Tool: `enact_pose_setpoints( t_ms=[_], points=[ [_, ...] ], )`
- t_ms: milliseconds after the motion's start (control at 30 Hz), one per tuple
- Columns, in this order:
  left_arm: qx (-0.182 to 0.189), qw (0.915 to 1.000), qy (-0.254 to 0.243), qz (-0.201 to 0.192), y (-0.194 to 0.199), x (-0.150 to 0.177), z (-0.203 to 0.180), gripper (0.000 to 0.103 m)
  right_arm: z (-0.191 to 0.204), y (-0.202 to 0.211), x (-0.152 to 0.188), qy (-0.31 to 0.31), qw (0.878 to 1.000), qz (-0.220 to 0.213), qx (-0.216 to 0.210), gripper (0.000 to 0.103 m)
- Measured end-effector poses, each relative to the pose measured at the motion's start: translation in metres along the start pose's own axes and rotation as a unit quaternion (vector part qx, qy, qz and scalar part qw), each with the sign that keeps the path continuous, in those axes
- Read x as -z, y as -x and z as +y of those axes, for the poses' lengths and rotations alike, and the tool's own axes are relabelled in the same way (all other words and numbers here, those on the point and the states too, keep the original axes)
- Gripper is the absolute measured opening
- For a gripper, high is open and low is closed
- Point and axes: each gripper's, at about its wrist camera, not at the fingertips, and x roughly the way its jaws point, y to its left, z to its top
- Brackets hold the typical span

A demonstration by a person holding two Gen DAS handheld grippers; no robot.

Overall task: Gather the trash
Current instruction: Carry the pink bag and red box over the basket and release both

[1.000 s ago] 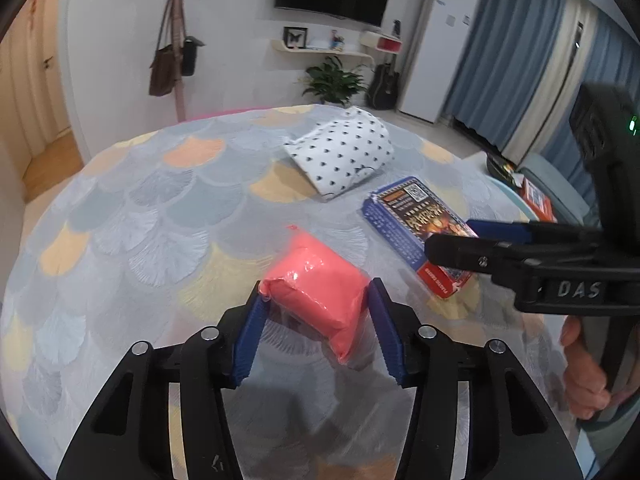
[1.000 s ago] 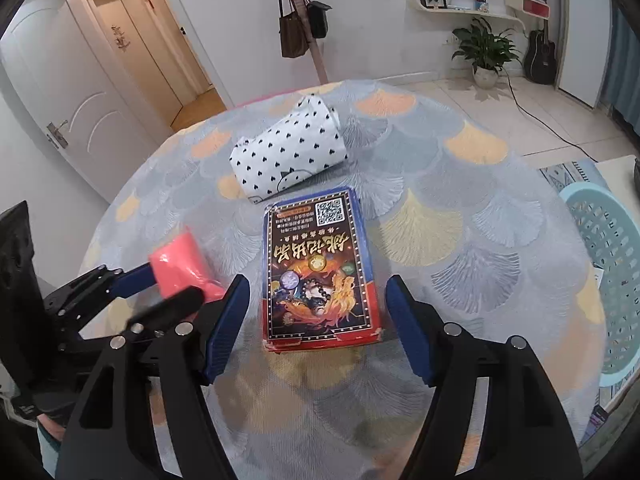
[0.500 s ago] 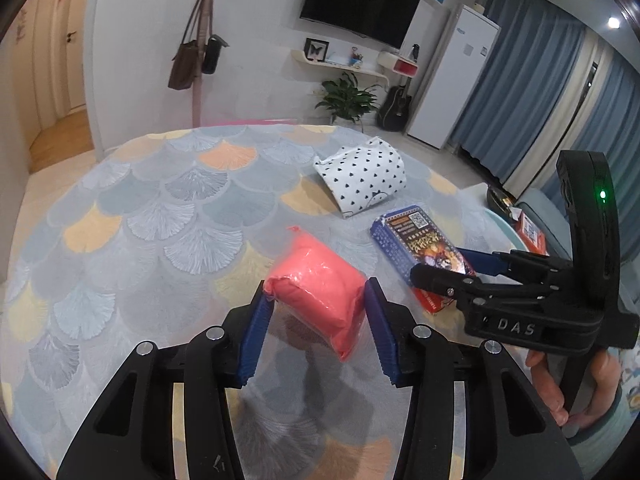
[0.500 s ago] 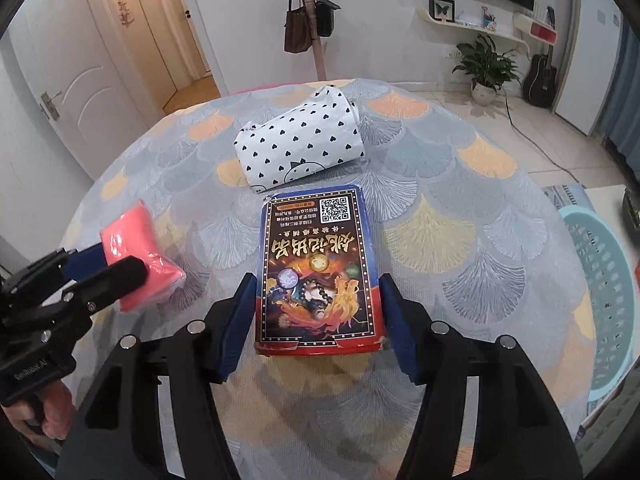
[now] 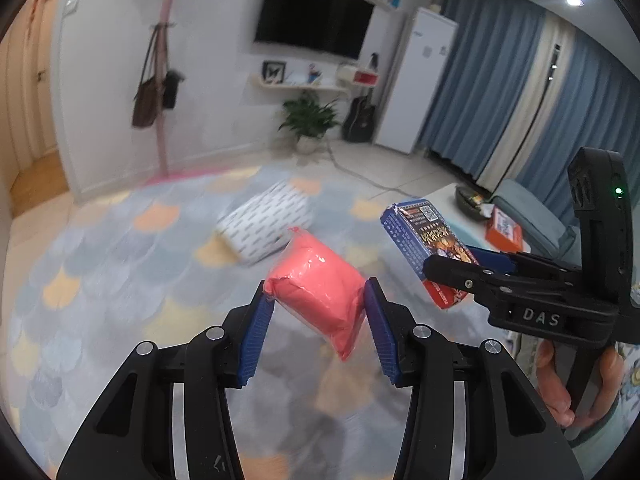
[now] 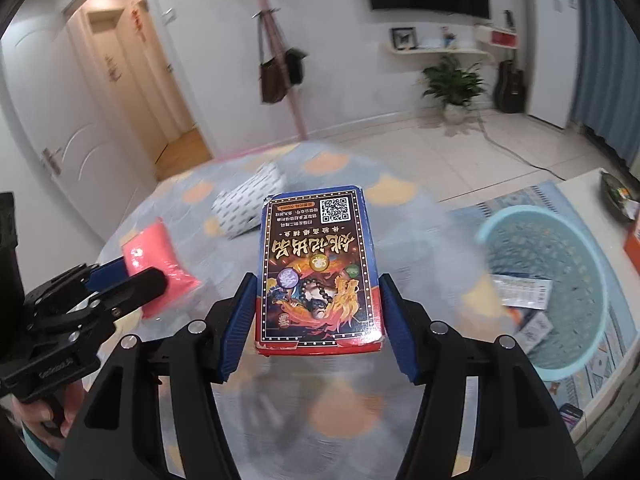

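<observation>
My left gripper (image 5: 320,320) is shut on a pink soft packet (image 5: 320,288) and holds it lifted above the round table (image 5: 100,272). The packet also shows in the right wrist view (image 6: 154,256). My right gripper (image 6: 316,312) is shut on a blue and red printed box (image 6: 318,272) and holds it in the air. That box shows at the right of the left wrist view (image 5: 428,240). A white black-dotted pouch (image 5: 264,220) still lies on the table behind both.
A light-blue plastic basket (image 6: 588,248) stands on the floor to the right of the table, with a few papers inside. A low white table (image 5: 452,196) with an orange box (image 5: 504,228) is at the far right. A coat stand (image 6: 276,48) is behind the table.
Both grippers have risen from the table with their loads. The right gripper has closed on the box and lifted it. The view has swung right, bringing the basket into sight.
</observation>
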Motion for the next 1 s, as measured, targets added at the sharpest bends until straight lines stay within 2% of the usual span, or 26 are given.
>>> enact_pose_setpoints(
  t_ms=[133, 367, 467, 667, 867, 1000],
  points=[
    [0.038, 0.9989, -0.003, -0.028, 0.001, -0.015, -0.03, 0.045, -0.035, 0.026, -0.009, -0.027, 0.999, -0.03, 0.014, 0.057],
    [0.066, 0.9966, -0.036, -0.033, -0.025, -0.04, -0.094, 0.045, -0.121, 0.043, -0.014, -0.105, 0.992, -0.044, 0.049, 0.057],
    [0.074, 0.9958, -0.048, -0.026, -0.042, -0.047, -0.12, 0.045, -0.157, 0.037, -0.009, -0.14, 0.987, -0.036, 0.075, 0.057],
    [0.087, 0.9947, -0.054, 0.012, -0.091, -0.051, -0.157, 0.045, -0.227, 0.017, 0.007, -0.215, 0.97, -0.015, 0.112, 0.057],
    [0.093, 0.9932, -0.053, 0.044, -0.132, -0.05, -0.185, 0.045, -0.255, -0.008, 0.028, -0.245, 0.959, 0.007, 0.144, 0.057],
    [0.092, 0.9927, -0.047, 0.061, -0.155, -0.052, -0.189, 0.045, -0.264, -0.018, 0.039, -0.258, 0.955, 0.015, 0.147, 0.057]
  ],
)
